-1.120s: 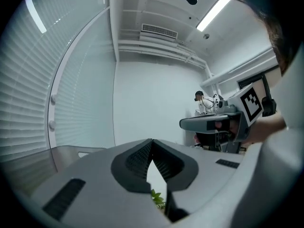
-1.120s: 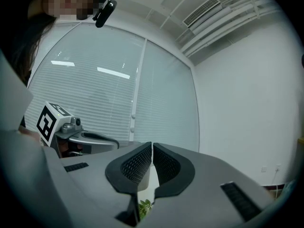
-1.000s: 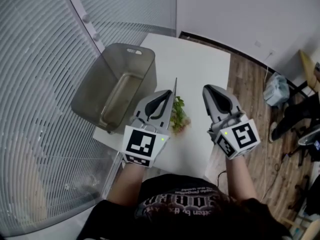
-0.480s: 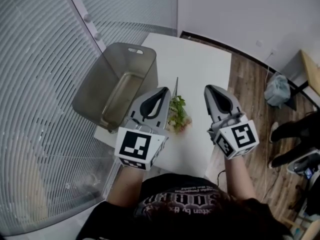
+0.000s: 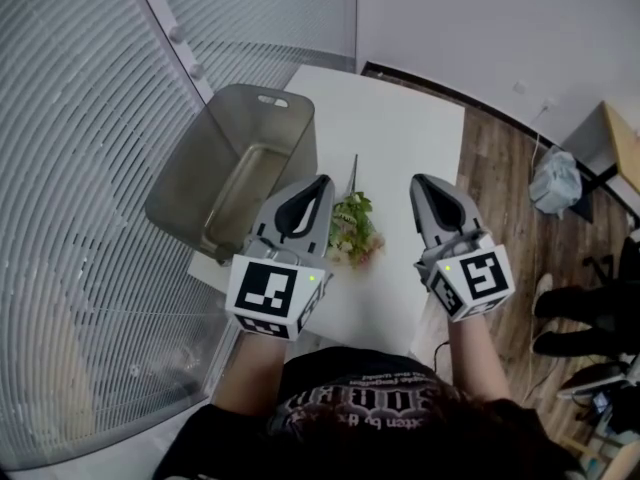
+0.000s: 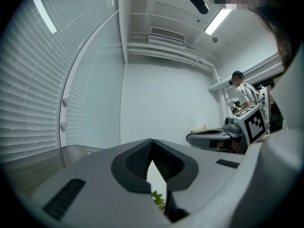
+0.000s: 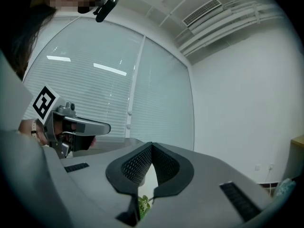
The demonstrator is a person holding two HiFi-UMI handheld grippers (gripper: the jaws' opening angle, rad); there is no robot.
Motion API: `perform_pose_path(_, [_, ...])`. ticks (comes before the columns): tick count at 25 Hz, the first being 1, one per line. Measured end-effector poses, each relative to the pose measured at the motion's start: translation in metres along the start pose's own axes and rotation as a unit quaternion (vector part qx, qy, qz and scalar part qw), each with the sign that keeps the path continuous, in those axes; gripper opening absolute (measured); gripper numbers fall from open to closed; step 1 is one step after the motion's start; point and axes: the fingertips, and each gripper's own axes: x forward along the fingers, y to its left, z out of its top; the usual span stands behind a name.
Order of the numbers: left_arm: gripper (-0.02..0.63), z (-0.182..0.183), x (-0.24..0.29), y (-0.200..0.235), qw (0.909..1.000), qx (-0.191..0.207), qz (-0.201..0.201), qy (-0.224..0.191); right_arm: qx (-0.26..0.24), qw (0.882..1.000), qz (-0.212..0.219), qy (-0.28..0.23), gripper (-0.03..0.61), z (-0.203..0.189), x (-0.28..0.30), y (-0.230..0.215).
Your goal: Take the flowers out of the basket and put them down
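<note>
A small bunch of flowers [image 5: 356,232] with green leaves and a thin stem lies flat on the white table [image 5: 400,128], between my two grippers. The grey see-through basket [image 5: 262,98] stands at the table's left edge and looks empty. My left gripper [image 5: 322,181] hovers level just left of the flowers, jaws shut and empty. My right gripper [image 5: 420,180] hovers level just right of them, also shut and empty. In the left gripper view a leaf [image 6: 158,199] peeks below the closed left gripper [image 6: 152,141]. The right gripper view shows a leaf [image 7: 144,203] under the right gripper [image 7: 152,146].
Curved window blinds [image 5: 80,168] run close along the left behind the basket. Right of the table is wooden floor [image 5: 500,168] with a pale bag [image 5: 556,180] and a desk corner [image 5: 620,138]. The table's near edge is by my body.
The left gripper has shifted slightly left, off the flowers, so more of the bunch shows. The flowers, the basket and the right gripper have stayed put.
</note>
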Motion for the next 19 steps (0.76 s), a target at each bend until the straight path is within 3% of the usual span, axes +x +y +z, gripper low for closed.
perform_pose_path(19, [0.002,-0.0088,0.0062,-0.0045,0.9999,-0.003,-0.007,0.012,0.009,1.000,-0.007,-0.004,0.026,-0.0038,-0.0018,-0.0049])
